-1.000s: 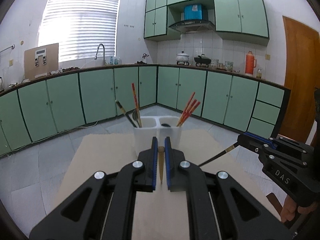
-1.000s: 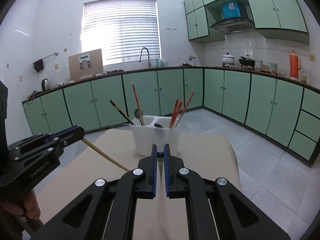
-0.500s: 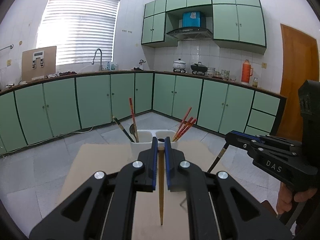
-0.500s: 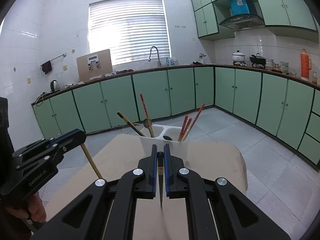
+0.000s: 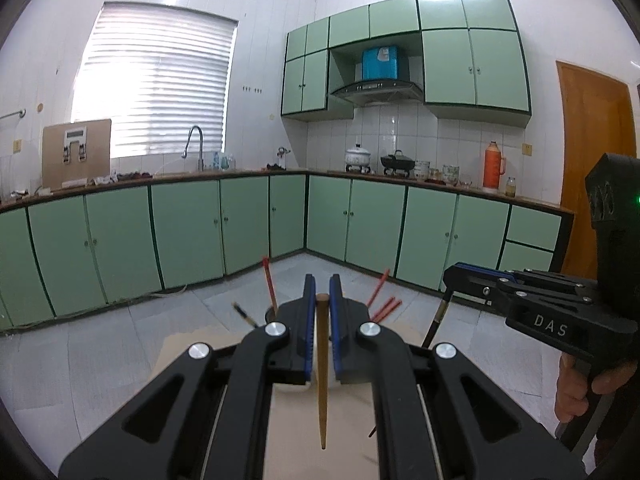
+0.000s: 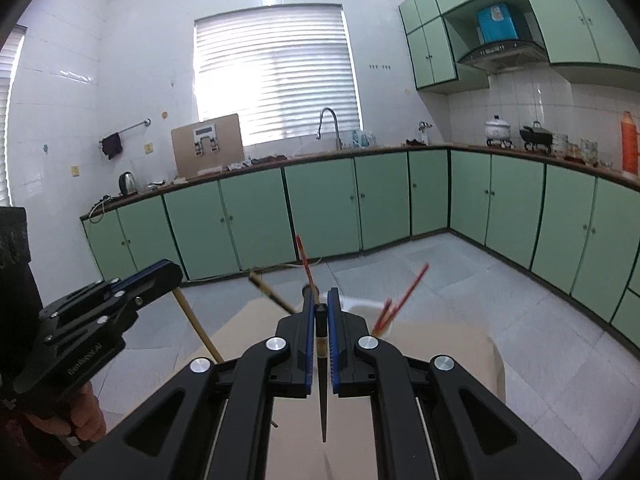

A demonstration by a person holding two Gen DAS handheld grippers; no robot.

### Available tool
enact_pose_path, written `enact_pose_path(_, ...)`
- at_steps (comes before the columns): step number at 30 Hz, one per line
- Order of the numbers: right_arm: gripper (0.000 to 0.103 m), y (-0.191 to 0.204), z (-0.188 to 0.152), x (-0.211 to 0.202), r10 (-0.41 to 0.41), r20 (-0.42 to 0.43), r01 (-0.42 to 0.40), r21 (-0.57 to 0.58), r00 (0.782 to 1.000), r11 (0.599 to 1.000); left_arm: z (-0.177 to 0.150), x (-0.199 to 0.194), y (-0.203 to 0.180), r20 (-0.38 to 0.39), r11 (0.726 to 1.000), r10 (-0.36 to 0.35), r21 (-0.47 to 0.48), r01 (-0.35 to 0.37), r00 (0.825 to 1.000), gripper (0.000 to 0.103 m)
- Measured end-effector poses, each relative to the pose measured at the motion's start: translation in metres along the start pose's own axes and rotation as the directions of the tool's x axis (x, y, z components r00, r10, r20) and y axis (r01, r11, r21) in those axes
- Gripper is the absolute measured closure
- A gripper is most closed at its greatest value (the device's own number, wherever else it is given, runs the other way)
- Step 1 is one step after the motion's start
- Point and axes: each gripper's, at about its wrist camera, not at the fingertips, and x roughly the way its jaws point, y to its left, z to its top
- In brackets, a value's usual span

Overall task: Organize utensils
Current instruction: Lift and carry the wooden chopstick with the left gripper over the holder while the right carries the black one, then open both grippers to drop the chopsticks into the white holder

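**Both grippers pinching one chopstick each, above the holder**

Left gripper [image 5: 322, 312] is pressed onto a plain wooden chopstick [image 5: 322, 376]: light brown, blunt end up betw. the blue pads, tapering to a point that hangs down toward the camera. Right gripper [image 6: 320, 316] pinches a dark chopstick [image 6: 323, 392]: black top, pale band just below the pads, thin dark tip pointing down.

White utensil holder [image 5: 320, 364] sits just ahead of and below the left gripper, mostly hidden by the fingers, on a tan surface [image 6: 440, 344]. Red chopsticks [image 5: 384, 300] lean out of it to the right of the gripper; one red-patterned stick [image 5: 270, 286] and a dark-tipped one [image 5: 244, 314] lean out to the left. Holder detail blurred in right wrist view.
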Motion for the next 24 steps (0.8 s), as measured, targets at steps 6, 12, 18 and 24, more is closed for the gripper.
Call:
enact_pose_path(6,0.097,-0.002,0.043,0.007,0.014,0.065,-0.013,-0.018,0.998,1.000,0.037,0.014,-0.002,0.059,1.000,-0.002,0.009,0.002,0.998,0.097)
enact_pose_path(12,0.097,-0.008,0.088,0.018,0.004,0.140,-0.001,-0.025,0.990,1.000,0.079,0.035,-0.005,0.138,1.000,0.006,0.016,-0.008,0.990,0.097)
enact_pose_path(18,0.097,-0.020,0.107,0.051,-0.045,0.149,0.051,-0.040,0.988,0.998,0.097,0.077,-0.008,0.167,0.999,0.032,0.026,-0.037,0.985,0.097)
enact_pose_path(24,0.097,-0.033,0.092,0.090,-0.070,0.102,0.074,-0.031,0.992,0.997,0.080,0.128,-0.002,0.116,0.999,0.036,0.017,-0.039,0.993,0.097)
